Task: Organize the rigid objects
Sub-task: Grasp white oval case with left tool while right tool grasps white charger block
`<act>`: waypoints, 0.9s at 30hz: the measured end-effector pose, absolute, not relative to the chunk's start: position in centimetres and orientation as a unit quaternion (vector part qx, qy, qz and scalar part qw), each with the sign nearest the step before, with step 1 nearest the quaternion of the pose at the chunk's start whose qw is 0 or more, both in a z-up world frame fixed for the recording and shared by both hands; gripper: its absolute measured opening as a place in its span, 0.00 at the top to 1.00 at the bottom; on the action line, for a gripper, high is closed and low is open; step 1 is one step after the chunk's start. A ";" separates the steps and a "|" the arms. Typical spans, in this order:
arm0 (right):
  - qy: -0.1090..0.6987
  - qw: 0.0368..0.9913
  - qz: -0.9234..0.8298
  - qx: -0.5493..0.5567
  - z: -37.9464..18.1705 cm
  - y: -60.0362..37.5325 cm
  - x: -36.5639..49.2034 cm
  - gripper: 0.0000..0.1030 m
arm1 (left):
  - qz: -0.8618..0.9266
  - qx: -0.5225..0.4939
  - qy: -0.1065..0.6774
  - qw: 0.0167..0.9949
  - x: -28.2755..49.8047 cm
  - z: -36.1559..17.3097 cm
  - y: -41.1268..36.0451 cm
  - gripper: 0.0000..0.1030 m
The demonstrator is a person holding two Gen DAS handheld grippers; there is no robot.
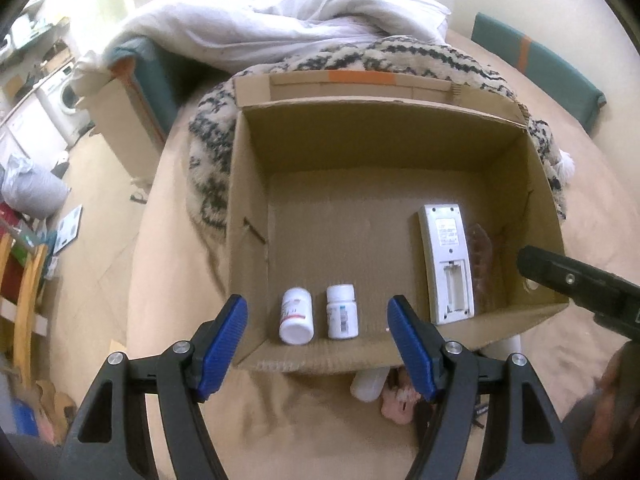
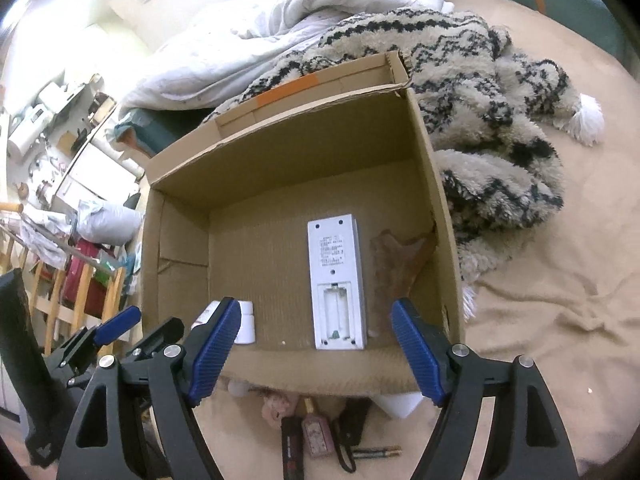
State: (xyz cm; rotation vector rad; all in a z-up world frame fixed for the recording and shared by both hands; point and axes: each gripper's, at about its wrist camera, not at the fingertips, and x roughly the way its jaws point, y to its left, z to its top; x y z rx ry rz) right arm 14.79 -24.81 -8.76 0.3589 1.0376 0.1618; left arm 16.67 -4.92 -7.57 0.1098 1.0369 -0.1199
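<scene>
Remote control [image 2: 337, 284] lying in cardboard box [image 2: 280, 136], right hand-held gripper [image 2: 316, 344] spread above, touching nothing

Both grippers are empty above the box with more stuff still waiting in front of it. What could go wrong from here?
The two pill bottles stand upright near the box's front wall; a dropped item could topple them. The remote has an open battery bay that could snag. The grippers work close together and may collide.

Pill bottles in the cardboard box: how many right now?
2: both pill bottles lie side by side near the cardboard box's front-left corner, one left, one right. More may be hidden.
</scene>
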 end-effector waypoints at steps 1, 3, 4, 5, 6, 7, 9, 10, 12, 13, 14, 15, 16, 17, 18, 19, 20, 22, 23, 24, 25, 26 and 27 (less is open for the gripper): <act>0.492 0.851 0.078 0.169 -8.6 -24.8 14.6 0.20 | -0.055 0.053 0.495 0.865 16.4 -7.5 -4.7 0.32; 0.491 0.851 0.080 0.169 -8.4 -24.9 13.9 0.20 | -0.052 0.053 0.494 0.866 15.9 -7.4 -4.5 0.32; 0.492 0.850 0.081 0.170 -8.3 -24.9 13.5 0.20 | -0.051 0.053 0.494 0.866 15.6 -7.3 -4.3 0.32; 0.494 0.848 0.081 0.172 -8.4 -24.8 13.1 0.20 | -0.049 0.053 0.495 0.866 15.4 -7.3 -4.2 0.32; 0.496 0.847 0.082 0.173 -8.4 -24.8 12.7 0.20 | -0.047 0.053 0.497 0.865 15.0 -7.3 -4.0 0.32; 0.499 0.845 0.084 0.173 -8.5 -24.8 12.1 0.20 | -0.046 0.051 0.501 0.863 14.7 -7.4 -3.8 0.32; 0.506 0.840 0.087 0.175 -8.7 -24.6 11.1 0.20 | -0.044 0.046 0.512 0.857 14.1 -7.8 -3.4 0.32; 0.509 0.838 0.088 0.176 -8.8 -24.6 10.6 0.20 | -0.041 0.043 0.518 0.854 13.8 -8.0 -3.2 0.32; 0.516 0.834 0.089 0.177 -9.1 -24.4 9.7 0.20 | -0.039 0.034 0.531 0.846 13.3 -8.6 -2.8 0.32; 0.522 0.830 0.087 0.175 -9.4 -24.3 9.3 0.20 | -0.037 0.030 0.535 0.844 13.1 -8.8 -2.7 0.32; 0.528 0.827 0.083 0.174 -9.7 -24.2 8.9 0.20 | -0.035 0.026 0.540 0.841 12.9 -9.0 -2.6 0.32; 0.535 0.823 0.080 0.176 -10.0 -24.2 8.6 0.20 | -0.033 0.021 0.545 0.838 12.7 -9.3 -2.4 0.32; 0.543 0.816 0.077 0.182 -10.5 -24.3 8.5 0.20 | -0.032 0.014 0.550 0.834 12.6 -9.5 -2.2 0.32; 0.549 0.810 0.074 0.191 -10.9 -24.5 8.3 0.20 | -0.030 0.007 0.555 0.831 12.5 -9.8 -2.0 0.32; 0.555 0.803 0.072 0.204 -11.4 -24.7 8.3 0.20 | -0.028 -0.002 0.561 0.827 12.4 -10.0 -1.7 0.32; 0.559 0.798 0.070 0.213 -11.7 -24.9 8.3 0.20 | -0.027 -0.008 0.565 0.825 12.5 -10.2 -1.5 0.32; 0.563 0.793 0.067 0.223 -12.0 -25.1 8.4 0.20 | -0.023 -0.017 0.573 0.819 12.5 -10.6 -1.2 0.32; 0.567 0.787 0.060 0.235 -12.5 -25.4 8.6 0.20 | -0.019 -0.028 0.587 0.809 12.6 -11.4 -1.0 0.32; 0.569 0.785 0.056 0.238 -12.7 -25.5 8.8 0.20 | -0.019 -0.032 0.593 0.804 12.7 -11.7 -0.9 0.32; 0.571 0.782 0.055 0.243 -12.9 -25.6 8.9 0.20 | -0.020 -0.037 0.600 0.799 12.7 -12.2 -0.9 0.32; 0.574 0.778 0.054 0.249 -13.1 -25.7 9.0 0.20 | -0.022 -0.040 0.606 0.794 12.8 -12.5 -0.9 0.32; 0.575 0.775 0.053 0.255 -13.3 -25.8 9.1 0.20 | -0.023 -0.041 0.608 0.792 12.9 -12.8 -1.1 0.32; 0.577 0.773 0.053 0.260 -13.5 -25.9 9.1 0.20 | -0.024 -0.040 0.608 0.792 13.0 -13.0 -1.2 0.32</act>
